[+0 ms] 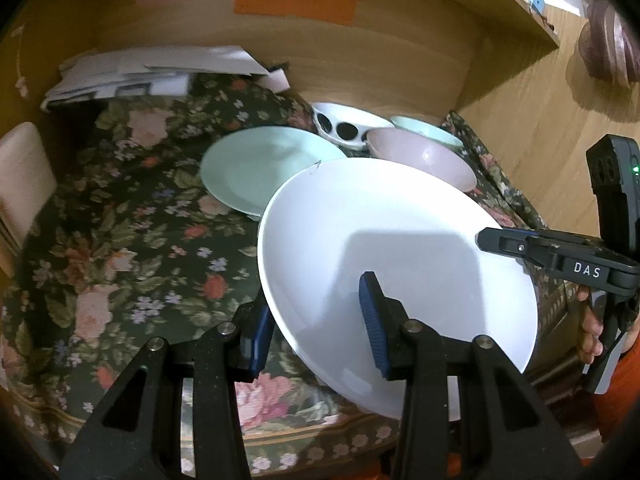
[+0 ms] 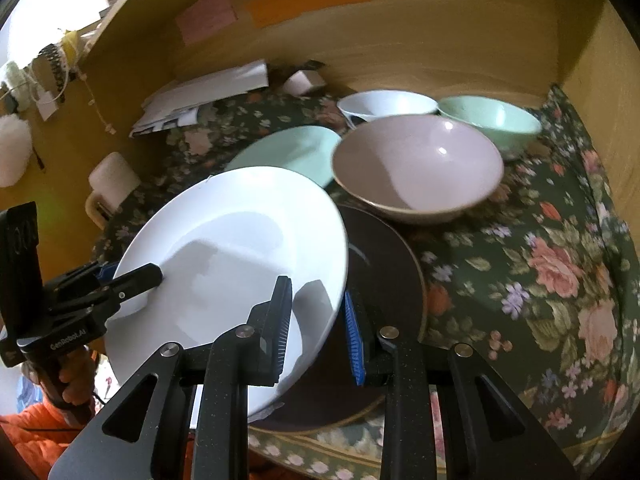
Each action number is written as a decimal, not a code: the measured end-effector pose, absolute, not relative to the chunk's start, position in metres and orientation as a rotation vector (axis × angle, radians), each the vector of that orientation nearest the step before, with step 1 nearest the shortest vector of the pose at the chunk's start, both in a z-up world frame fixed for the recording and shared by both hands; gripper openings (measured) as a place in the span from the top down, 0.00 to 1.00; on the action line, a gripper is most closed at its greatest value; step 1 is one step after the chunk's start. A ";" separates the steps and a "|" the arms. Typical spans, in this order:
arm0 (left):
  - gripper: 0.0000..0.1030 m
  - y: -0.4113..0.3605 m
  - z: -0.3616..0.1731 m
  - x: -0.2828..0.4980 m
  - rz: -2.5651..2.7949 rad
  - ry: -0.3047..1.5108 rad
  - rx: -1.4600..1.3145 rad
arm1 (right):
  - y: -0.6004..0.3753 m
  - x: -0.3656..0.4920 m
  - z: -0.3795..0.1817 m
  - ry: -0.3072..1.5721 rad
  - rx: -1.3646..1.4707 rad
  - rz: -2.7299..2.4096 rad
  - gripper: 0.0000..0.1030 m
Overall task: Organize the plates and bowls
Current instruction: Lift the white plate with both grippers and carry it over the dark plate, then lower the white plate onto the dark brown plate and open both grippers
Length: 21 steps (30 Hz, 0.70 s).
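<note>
Both claws grip the white plate (image 2: 224, 248) — dark plate (image 2: 384, 280) beneath (right view only).

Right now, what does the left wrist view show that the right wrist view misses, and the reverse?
Only the left wrist view: black spots on the outside of the white bowl and a brown ribbed object at upper right.

Only the right wrist view: the dark brown round plate under the tilted large white plate, and a hanging white fluffy ball.

Both: that white plate gripped at opposite rims by the left gripper and right gripper, pale green plate, pink bowl, green bowl, floral cloth.
</note>
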State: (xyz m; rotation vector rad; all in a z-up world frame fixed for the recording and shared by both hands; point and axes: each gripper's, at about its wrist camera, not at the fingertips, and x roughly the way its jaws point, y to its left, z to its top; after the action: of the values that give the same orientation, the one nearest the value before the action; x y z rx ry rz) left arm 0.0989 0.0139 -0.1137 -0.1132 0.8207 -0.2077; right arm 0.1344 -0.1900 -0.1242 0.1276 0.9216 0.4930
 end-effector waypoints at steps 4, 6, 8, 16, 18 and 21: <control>0.60 0.005 -0.122 0.105 -0.223 0.848 -0.107 | -0.200 0.136 -0.132 0.944 0.149 0.472 0.78; 0.60 0.001 -0.125 0.107 -0.227 0.857 -0.101 | -0.204 0.136 -0.136 0.955 0.160 0.465 0.78; 0.60 -0.001 -0.128 0.108 -0.228 0.864 -0.099 | -0.206 0.137 -0.140 0.963 0.166 0.460 0.78; 0.60 0.000 -0.140 0.118 -0.216 0.899 -0.109 | -0.208 0.142 -0.149 0.993 0.169 0.455 0.78; 0.60 0.001 -0.143 0.121 -0.209 0.908 -0.107 | -0.209 0.143 -0.150 0.999 0.175 0.457 0.78; 0.60 0.002 -0.147 0.126 -0.200 0.919 -0.100 | -0.209 0.145 -0.151 1.000 0.180 0.458 0.78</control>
State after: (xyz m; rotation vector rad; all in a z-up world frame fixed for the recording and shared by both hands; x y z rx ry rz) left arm 0.1259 0.0017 -0.1468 -0.0997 0.9191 -0.1998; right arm 0.1449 -0.2087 -0.1515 0.1803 1.0000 0.4579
